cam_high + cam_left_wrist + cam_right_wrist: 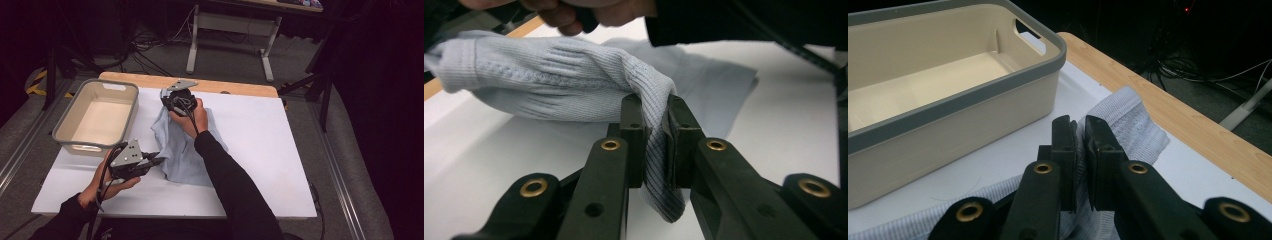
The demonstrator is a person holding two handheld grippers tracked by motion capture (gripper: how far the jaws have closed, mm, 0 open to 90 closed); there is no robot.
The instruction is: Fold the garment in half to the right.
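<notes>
White table [280, 150], unmarked pale-blue knit [180, 150]

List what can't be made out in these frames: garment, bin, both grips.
- Light blue knit garment: high view, middle hidden under the right forearm; its type cannot be told.
- Left gripper: own view, cloth pinched between the jaws; the pad faces are covered by it.
- Right gripper: own view, jaws nearly closed on a fold; the pinch is too dark to read.
- Beige bin: right gripper view, cut off by the left edge.
</notes>
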